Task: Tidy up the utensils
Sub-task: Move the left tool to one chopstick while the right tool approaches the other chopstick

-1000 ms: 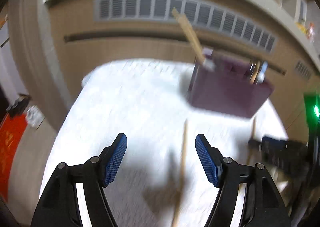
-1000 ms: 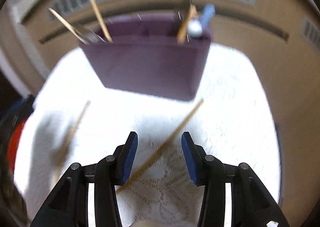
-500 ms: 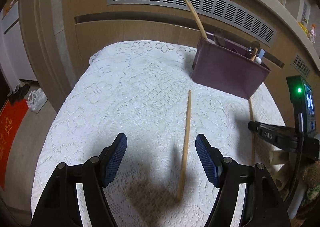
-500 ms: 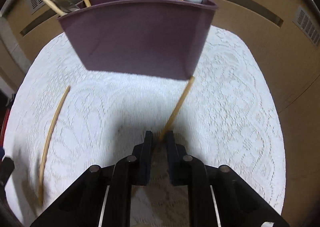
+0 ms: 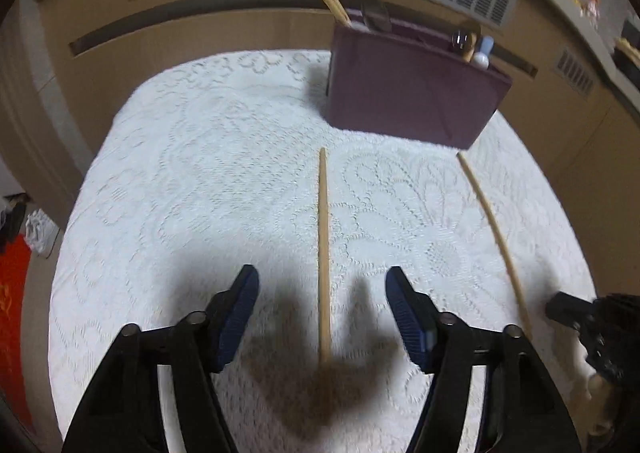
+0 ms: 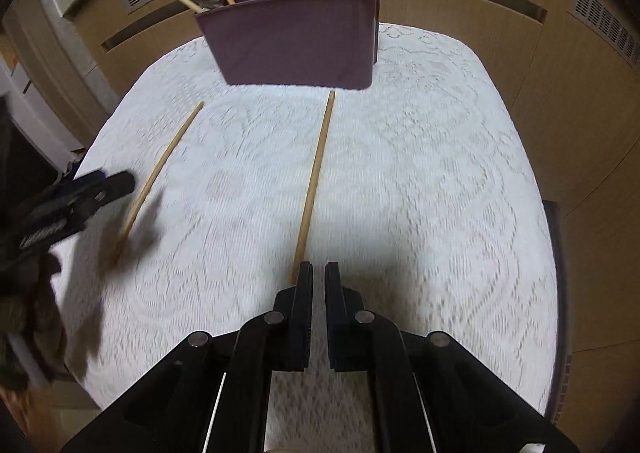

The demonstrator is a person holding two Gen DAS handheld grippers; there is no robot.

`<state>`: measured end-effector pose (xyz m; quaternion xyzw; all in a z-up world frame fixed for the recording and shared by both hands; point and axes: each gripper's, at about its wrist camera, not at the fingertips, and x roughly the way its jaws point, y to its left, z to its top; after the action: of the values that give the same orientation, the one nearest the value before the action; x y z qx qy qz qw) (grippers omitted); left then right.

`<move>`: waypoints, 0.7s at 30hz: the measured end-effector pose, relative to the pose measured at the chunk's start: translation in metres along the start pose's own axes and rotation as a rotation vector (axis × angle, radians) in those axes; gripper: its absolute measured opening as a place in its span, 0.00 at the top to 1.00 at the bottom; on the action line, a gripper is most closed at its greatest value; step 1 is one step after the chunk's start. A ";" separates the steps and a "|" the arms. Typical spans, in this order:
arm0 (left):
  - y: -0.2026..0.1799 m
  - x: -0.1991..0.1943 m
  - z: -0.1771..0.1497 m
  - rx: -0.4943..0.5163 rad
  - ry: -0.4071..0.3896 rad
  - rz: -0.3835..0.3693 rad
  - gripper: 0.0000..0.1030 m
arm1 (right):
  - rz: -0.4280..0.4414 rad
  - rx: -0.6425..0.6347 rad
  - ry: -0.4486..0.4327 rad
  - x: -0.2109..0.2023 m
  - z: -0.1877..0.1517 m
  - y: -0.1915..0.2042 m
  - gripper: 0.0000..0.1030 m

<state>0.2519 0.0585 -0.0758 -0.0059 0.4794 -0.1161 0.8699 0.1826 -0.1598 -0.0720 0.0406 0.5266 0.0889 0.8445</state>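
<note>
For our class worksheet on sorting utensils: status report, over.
Left tongs open, just been closing, astride one chopstick. Right tongs shut at second chopstick, near end, grip unclear. Purple holder ahead, nothing between.

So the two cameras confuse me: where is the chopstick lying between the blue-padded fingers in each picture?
Left wrist view: that chopstick runs up the middle, between the open fingers.
Right wrist view: the same chopstick lies at far left, beside the left gripper.
Shared landmark: the purple utensil holder at the cloth's far end.
</note>
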 end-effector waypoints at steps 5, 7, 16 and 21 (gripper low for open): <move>-0.007 0.035 0.020 0.047 0.117 0.051 0.53 | -0.022 -0.027 -0.050 -0.008 -0.015 0.001 0.93; -0.015 0.038 0.024 0.074 0.126 0.072 0.61 | -0.024 -0.041 -0.065 -0.012 -0.019 0.004 0.93; -0.018 0.047 0.035 0.012 0.195 0.063 0.68 | -0.106 -0.153 -0.144 -0.028 -0.017 0.021 0.39; -0.022 0.038 0.024 -0.009 0.139 0.055 0.89 | -0.134 -0.167 -0.170 -0.029 -0.014 0.023 0.19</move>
<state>0.2875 0.0266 -0.0916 0.0115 0.5389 -0.0901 0.8374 0.1549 -0.1435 -0.0485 -0.0579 0.4453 0.0722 0.8906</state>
